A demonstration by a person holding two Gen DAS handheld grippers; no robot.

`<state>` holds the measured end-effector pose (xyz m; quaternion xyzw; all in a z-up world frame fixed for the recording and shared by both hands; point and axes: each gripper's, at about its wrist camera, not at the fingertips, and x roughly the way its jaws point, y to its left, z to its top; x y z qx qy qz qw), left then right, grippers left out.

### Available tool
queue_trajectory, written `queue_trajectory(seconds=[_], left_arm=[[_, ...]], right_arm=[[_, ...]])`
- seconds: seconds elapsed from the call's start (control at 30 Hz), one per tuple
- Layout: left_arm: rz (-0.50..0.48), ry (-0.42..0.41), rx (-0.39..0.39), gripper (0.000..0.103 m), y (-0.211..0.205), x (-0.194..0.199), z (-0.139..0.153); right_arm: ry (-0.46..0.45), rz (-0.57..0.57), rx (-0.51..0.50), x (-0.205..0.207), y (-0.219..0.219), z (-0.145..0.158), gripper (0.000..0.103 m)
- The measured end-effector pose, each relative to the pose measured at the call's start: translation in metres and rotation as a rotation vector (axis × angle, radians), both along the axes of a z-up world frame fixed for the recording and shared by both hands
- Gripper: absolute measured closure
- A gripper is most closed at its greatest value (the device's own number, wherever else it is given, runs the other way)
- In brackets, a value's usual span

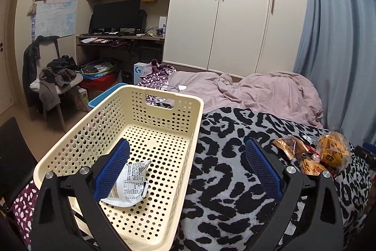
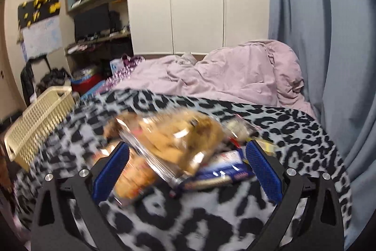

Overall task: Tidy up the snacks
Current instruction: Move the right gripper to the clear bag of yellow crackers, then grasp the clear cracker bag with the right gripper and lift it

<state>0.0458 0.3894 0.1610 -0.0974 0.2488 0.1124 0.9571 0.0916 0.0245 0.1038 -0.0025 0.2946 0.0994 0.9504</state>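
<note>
Left wrist view: left gripper [image 1: 188, 171] spread wide over the basket [image 1: 70, 140], one white packet [image 1: 129, 185] dropped inside; right gripper [image 2: 188, 171] wide, straddling the snack pile [image 2: 169, 140] at right, likely choosing another.

cream basket [image 1: 70, 152] w/ white packet [image 1: 131, 185], snack pile [image 1: 312, 157] beside

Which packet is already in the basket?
Find the cream perforated basket at the left edge of the leopard-print blanket. On its floor lies one crumpled white packet with black print, unlike the clear orange snack bags piled on the blanket.
</note>
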Motion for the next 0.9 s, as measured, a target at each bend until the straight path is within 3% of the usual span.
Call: queue_trajectory(seconds=[0.23,0.4,0.53,0.9], left_arm=[[-0.018,0.021,-0.044,0.003,-0.001,0.005,-0.014],[-0.035,0.031,-0.046,0.003,-0.007,0.005,-0.021],[-0.050,0.039,-0.008,0.003,-0.015,0.008,-0.023],[-0.051,0.027,-0.013,0.003,-0.012,0.007,-0.021]], right_arm=[[0.053,-0.136,0.053,0.042,0.026,-0.006,0.005],[0.116,-0.229,0.025,0.074,0.040,-0.025,0.005],[0.087,-0.250,-0.029,0.075,0.046,-0.029,0.005],[0.108,-0.245,-0.008,0.056,0.017,-0.039,0.005]])
